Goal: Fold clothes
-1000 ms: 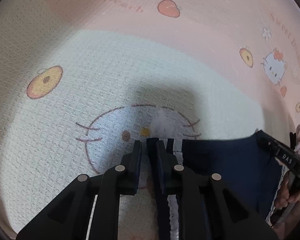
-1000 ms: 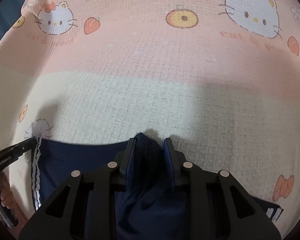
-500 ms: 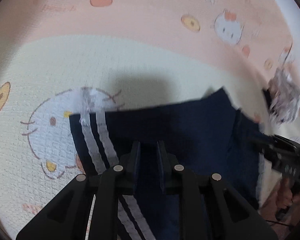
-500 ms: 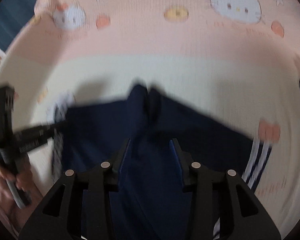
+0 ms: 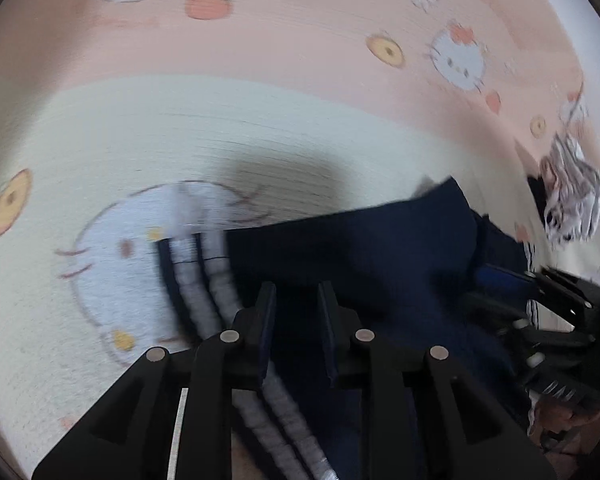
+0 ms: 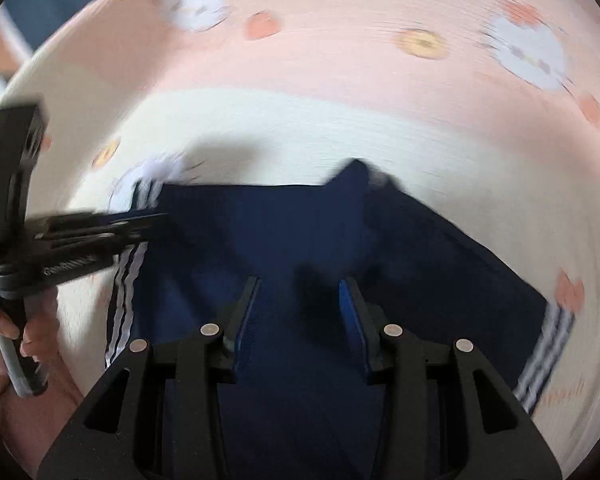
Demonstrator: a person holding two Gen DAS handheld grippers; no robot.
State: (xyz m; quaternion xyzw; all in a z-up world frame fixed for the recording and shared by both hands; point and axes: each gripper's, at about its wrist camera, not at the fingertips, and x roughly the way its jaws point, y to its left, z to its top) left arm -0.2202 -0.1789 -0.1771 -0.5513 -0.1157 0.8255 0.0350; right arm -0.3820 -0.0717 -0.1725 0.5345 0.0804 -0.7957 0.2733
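garment: dark navy shorts point(image 6: 300, 232) with white side stripes point(image 6: 126, 280), lying flat on a pink and cream blanket point(image 6: 340, 120) printed with cartoon cat faces and fruit.
garment shape: two leg panels meet at a small raised peak at the far edge; one striped hem lies at the left, another at the near right.
garment in left view: the same navy cloth point(image 5: 360, 248) runs from the middle to the right, its two white stripes point(image 5: 204, 280) curving down past the left finger.
left gripper: left gripper point(image 5: 294, 304) hangs over the navy cloth just right of the stripes, fingers a little apart with nothing visibly pinched between them.
right gripper: right gripper point(image 6: 300, 296) sits over the middle of the shorts, fingers spread wide, blue pads facing in, only flat cloth seen in the gap.
only in left view: a crumpled grey-and-white patterned cloth point(image 5: 572, 196) at the far right of the blanket, and the other gripper low at the right edge.
only in right view: the left gripper seen from the side at the left, tips at the striped hem, with the person's hand point(image 6: 8, 328) on its handle; both striped hems at once.
sharpness: both views are motion-blurred, so fine contact at the tips cannot be told.
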